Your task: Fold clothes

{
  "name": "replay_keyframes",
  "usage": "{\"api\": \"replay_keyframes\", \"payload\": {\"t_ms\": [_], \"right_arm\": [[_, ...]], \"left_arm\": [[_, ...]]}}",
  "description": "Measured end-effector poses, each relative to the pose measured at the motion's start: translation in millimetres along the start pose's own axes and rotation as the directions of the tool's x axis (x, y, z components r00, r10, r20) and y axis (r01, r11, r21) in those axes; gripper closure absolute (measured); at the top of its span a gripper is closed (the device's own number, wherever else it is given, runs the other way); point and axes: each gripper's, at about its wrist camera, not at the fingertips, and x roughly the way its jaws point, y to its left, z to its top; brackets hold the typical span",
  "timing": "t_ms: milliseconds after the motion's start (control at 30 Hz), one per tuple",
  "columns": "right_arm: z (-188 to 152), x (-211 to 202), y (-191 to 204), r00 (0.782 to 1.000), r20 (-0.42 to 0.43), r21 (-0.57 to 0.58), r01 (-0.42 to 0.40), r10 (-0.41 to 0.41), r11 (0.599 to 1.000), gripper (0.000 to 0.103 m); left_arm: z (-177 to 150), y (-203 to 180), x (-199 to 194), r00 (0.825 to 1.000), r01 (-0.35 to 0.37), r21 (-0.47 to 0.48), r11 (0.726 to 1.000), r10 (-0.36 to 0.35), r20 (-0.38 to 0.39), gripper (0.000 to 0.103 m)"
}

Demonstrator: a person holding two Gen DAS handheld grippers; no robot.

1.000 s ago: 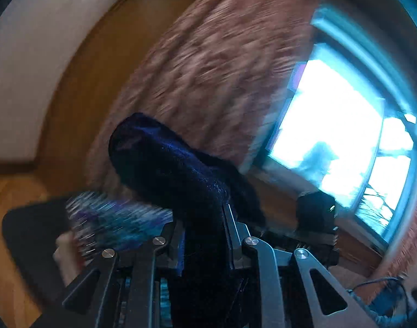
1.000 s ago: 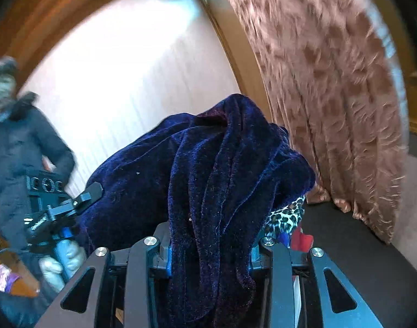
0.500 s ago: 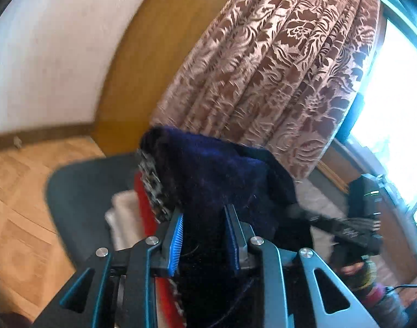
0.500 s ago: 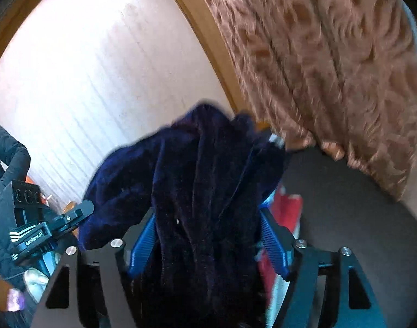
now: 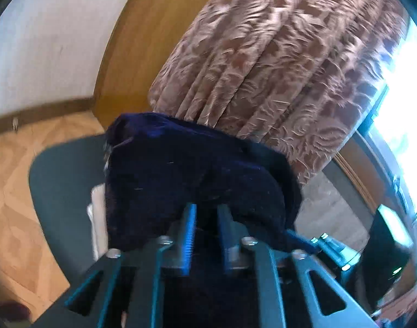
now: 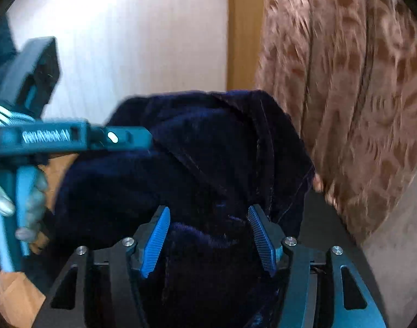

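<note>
Dark navy velvet garment (image 5: 197,169) bunched, draped forward over both tools, above dark round table (image 5: 61,180).
Left gripper (image 5: 205,218): jaws closing, narrow, velvet fold pinched between blue pads.
Right gripper (image 6: 208,235): jaws closing but wide; velvet between pads, firm contact not confirmable.
Long axis of garment: cannot tell, too crumpled.
Count: one garment held, two grippers, one patterned brown curtain (image 5: 276,63); pale folded cloth (image 5: 97,218) beneath.
</note>
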Motion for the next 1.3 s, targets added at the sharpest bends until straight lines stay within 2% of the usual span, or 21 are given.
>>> {"api": "replay_keyframes", "payload": {"t_ms": [133, 200, 267, 300, 333, 400, 433, 467, 500, 600, 667, 733, 967, 1133, 1300], "right_arm": [[1.5, -0.9, -2.5, 1.000, 0.012, 0.024, -0.005, 0.005, 1.000, 0.042], [1.8, -14.9, -3.4, 1.000, 0.025, 0.043, -0.009, 0.008, 0.999, 0.042], [0.9, -35.7, -2.8, 0.998, 0.056, 0.077, -0.015, 0.011, 0.997, 0.042], [1.1, -48.8, -2.3, 0.996, 0.088, 0.105, -0.015, 0.006, 0.994, 0.042], [0.9, -62.7, -0.8, 0.993, 0.119, 0.130, 0.000, -0.016, 0.991, 0.039], [-3.2, -90.5, 11.0, 0.982, 0.159, 0.146, 0.082, -0.105, 0.986, 0.018], [-9.0, -103.9, 19.3, 0.973, 0.179, 0.149, 0.118, -0.144, 0.982, 0.014], [-11.7, -112.5, 25.1, 0.968, 0.187, 0.147, 0.140, -0.167, 0.979, 0.011], [-15.1, -118.5, 31.8, 0.964, 0.194, 0.140, 0.159, -0.184, 0.977, 0.009], [-32.0, -131.8, 48.1, 0.955, 0.204, 0.138, 0.189, -0.215, 0.972, 0.005], [-44.1, -136.1, 50.9, 0.957, 0.204, 0.168, 0.175, -0.208, 0.970, 0.005], [-53.7, -134.0, 52.8, 0.960, 0.199, 0.188, 0.160, -0.197, 0.969, 0.005], [-69.7, -143.5, 89.8, 0.971, 0.186, 0.127, 0.126, -0.148, 0.984, 0.004], [-76.4, -148.0, 107.1, 0.972, 0.186, 0.087, 0.128, -0.142, 0.988, 0.003], [-77.8, -154.6, 111.4, 0.969, 0.195, 0.095, 0.137, -0.154, 0.986, 0.003]], "left_arm": [[-2.6, -5.3, -3.9, 0.999, -0.025, 0.010, 1.000, 0.025, 0.032, 0.093], [-3.0, -12.8, -12.4, 0.998, -0.043, 0.022, 0.999, 0.042, 0.049, 0.091], [-4.5, -34.0, -28.2, 0.989, -0.121, 0.086, 0.989, 0.113, 0.094, 0.074], [-6.5, -44.0, -37.0, 0.981, -0.166, 0.113, 0.980, 0.153, 0.116, 0.071], [-9.6, -53.0, -46.2, 0.969, -0.226, 0.136, 0.965, 0.207, 0.138, 0.069], [-17.7, -69.0, -65.5, 0.921, -0.373, 0.167, 0.913, 0.342, 0.188, 0.064], [-23.6, -74.6, -74.2, 0.896, -0.430, 0.176, 0.886, 0.394, 0.205, 0.056], [-30.4, -79.7, -82.6, 0.879, -0.463, 0.184, 0.867, 0.423, 0.218, 0.055], [-37.0, -83.2, -90.8, 0.878, -0.462, 0.187, 0.867, 0.418, 0.234, 0.055], [-60.6, -93.1, -113.4, 0.892, -0.431, 0.216, 0.876, 0.376, 0.251, 0.055], [-76.3, -98.6, -126.7, 0.901, -0.406, 0.240, 0.882, 0.344, 0.263, 0.057], [-89.5, -103.5, -137.0, 0.901, -0.396, 0.253, 0.883, 0.321, 0.291, 0.057], [-113.0, -103.7, -148.3, 0.903, -0.402, 0.255, 0.879, 0.336, 0.267, 0.060], [-124.1, -105.9, -153.5, 0.890, -0.428, 0.238, 0.872, 0.362, 0.276, 0.060], [-130.9, -108.4, -160.7, 0.879, -0.443, 0.227, 0.867, 0.370, 0.300, 0.060]]}}
